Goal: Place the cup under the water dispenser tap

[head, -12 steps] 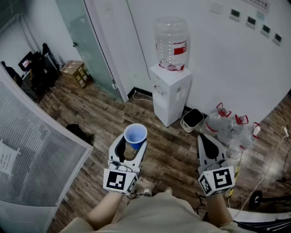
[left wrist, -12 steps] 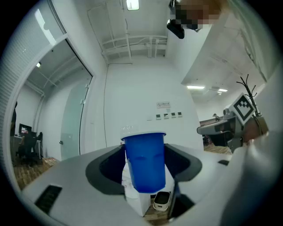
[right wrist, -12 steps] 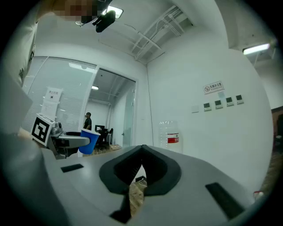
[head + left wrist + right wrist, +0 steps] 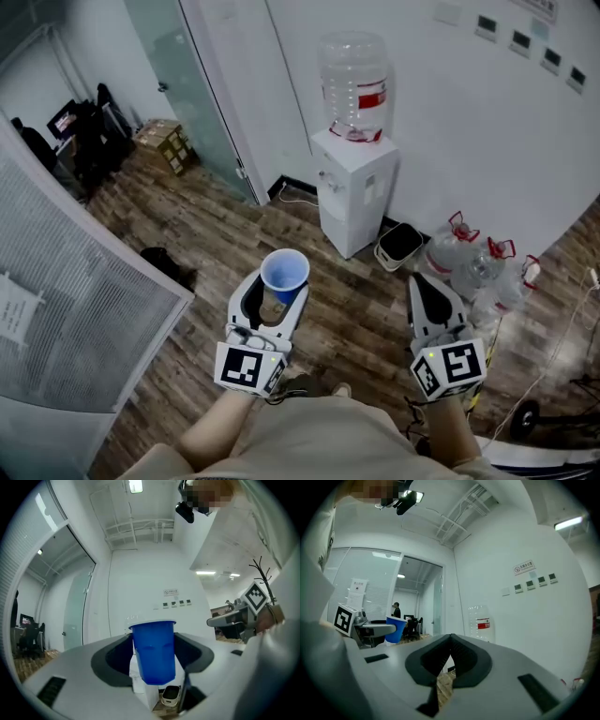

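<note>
My left gripper (image 4: 279, 286) is shut on a blue cup (image 4: 283, 276), held upright and level; in the left gripper view the blue cup (image 4: 153, 651) fills the gap between the jaws of that left gripper (image 4: 154, 660). Ahead against the white wall stands the white water dispenser (image 4: 352, 187) with a clear bottle (image 4: 353, 86) on top; the cup is well short of it. The dispenser's taps (image 4: 328, 184) face left-front. My right gripper (image 4: 424, 289) is shut with nothing in it; in the right gripper view this right gripper (image 4: 449, 654) has its jaws meeting, with the dispenser bottle (image 4: 480, 622) beyond.
Several empty water bottles (image 4: 478, 262) and a small white bin (image 4: 397, 246) lie on the wood floor right of the dispenser. A glass door (image 4: 192, 89) stands at the left, a slatted blind panel (image 4: 84, 309) nearer left. Cables (image 4: 553, 356) trail at the right.
The view has shifted slightly; dispenser and grippers sit a little farther right and lower in the picture. The cup stays in the left gripper's jaws.
</note>
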The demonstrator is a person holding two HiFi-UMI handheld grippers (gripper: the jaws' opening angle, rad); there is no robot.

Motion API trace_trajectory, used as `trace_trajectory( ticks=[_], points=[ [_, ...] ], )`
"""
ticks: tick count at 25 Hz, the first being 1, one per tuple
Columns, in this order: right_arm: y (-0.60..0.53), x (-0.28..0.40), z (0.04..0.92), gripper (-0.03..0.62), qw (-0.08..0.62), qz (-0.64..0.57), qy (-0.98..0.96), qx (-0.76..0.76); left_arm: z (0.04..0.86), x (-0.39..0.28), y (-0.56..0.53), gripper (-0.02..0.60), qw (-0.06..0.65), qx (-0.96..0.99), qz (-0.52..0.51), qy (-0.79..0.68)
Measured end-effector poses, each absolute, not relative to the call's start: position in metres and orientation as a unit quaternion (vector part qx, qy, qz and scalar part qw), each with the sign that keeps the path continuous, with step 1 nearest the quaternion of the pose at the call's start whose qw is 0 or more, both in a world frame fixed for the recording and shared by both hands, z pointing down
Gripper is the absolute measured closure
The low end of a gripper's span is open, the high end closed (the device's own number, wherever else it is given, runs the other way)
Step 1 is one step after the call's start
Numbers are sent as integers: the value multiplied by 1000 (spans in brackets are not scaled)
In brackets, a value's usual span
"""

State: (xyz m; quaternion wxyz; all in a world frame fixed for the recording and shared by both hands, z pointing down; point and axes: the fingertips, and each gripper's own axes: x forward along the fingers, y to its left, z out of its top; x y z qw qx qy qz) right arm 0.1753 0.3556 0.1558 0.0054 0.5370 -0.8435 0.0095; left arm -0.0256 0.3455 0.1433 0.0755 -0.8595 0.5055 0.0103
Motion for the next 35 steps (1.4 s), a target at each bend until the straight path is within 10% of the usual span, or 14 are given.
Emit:
trace_trajectory(
  ticks=[35],
  points=[
    [71,86,212,588,48,50,-836,544,186,-89,44,308,81,-891,21,445]
  ],
)
